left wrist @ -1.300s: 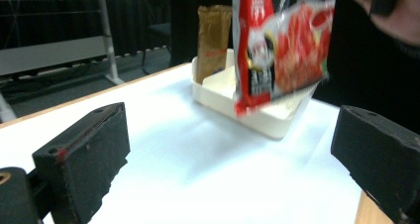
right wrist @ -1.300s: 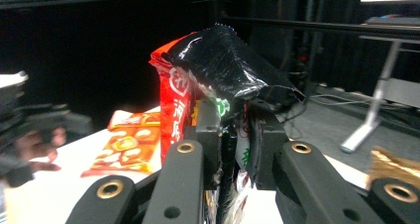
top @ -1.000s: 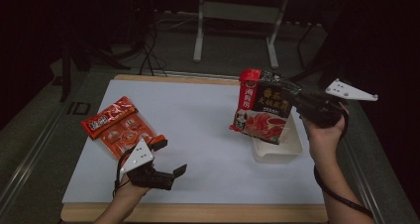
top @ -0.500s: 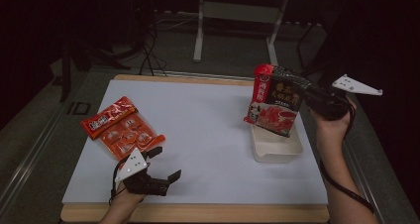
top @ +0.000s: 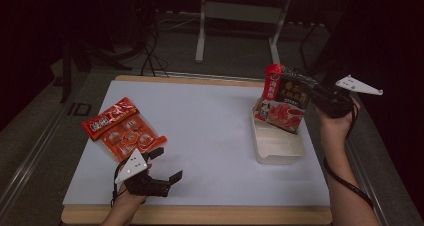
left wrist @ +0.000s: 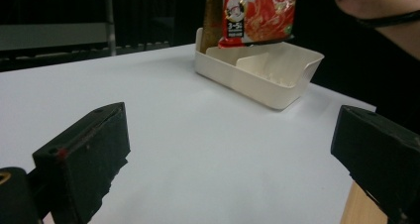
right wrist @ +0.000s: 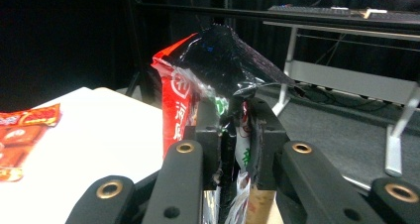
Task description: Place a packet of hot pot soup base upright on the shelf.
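A red and black food packet (top: 282,102) hangs upright over the far end of the cream tray (top: 280,148), its lower edge dipping into the tray. My right gripper (top: 312,88) is shut on the packet's upper right corner; in the right gripper view the foil (right wrist: 225,60) is pinched between the two pads (right wrist: 236,140). The left gripper view shows the packet (left wrist: 257,13) above the tray (left wrist: 257,75) from low down. My left gripper (top: 167,163) rests near the table's front edge at the left, jaws wide apart with nothing between them.
An orange snack pack (top: 122,128) lies on the white mat (top: 200,131) just beyond my left gripper. The tray has a divider inside. A metal stand (top: 237,11) and cables sit on the dark floor behind the table.
My right hand carried the packet rightward and down, from left of the tray to over its far end. The left gripper shifted only slightly near the front edge.
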`<state>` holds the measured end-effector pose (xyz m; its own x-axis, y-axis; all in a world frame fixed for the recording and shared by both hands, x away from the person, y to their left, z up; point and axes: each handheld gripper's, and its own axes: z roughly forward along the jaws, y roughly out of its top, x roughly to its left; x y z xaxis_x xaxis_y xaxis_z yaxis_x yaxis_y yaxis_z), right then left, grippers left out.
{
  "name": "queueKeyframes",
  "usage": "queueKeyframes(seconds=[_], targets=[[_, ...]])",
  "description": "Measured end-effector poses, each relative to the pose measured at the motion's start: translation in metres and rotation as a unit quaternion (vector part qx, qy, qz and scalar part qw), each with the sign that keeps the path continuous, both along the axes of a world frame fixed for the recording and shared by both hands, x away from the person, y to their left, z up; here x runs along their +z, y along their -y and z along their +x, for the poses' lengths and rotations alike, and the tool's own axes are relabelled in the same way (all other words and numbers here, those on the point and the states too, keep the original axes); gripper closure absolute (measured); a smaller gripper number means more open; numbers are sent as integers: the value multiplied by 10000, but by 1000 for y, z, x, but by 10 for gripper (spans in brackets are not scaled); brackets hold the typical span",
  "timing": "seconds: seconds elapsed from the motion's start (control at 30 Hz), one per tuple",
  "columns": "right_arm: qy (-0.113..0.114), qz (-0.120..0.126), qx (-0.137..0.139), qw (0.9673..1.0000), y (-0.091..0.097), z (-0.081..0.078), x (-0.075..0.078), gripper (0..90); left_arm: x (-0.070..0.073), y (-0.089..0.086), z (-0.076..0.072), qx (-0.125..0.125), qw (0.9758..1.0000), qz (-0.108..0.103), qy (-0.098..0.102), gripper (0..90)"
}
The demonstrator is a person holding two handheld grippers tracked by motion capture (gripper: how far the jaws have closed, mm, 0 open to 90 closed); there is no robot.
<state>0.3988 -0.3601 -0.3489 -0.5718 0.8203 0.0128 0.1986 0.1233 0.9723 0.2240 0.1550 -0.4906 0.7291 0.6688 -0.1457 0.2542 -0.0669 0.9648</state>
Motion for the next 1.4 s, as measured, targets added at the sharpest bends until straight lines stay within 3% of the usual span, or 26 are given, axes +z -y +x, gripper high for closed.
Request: queueKeyframes(seconds=[0.3,0.63,0.8,1.07,1.4], targets=[[89,191,94,9997,10,13,-15,775,-2,0,1,-33,10000,-8,-49,25],[-22,-123,208,9997,3,26,-25,773,-3,1,0,-111,9999,-37,-64,25],[-86,-48,333,9994,0,31,-32,771,-4,1,0,-117,9999,-29,-85,25],[-127,-66,675,9976,-2,33,-37,761,-5,1,0,-117,9999,-8,-92,25],[-159,64,680,9975,-2,29,-48,748,-5,1,0,-107,9999,29,-122,25]])
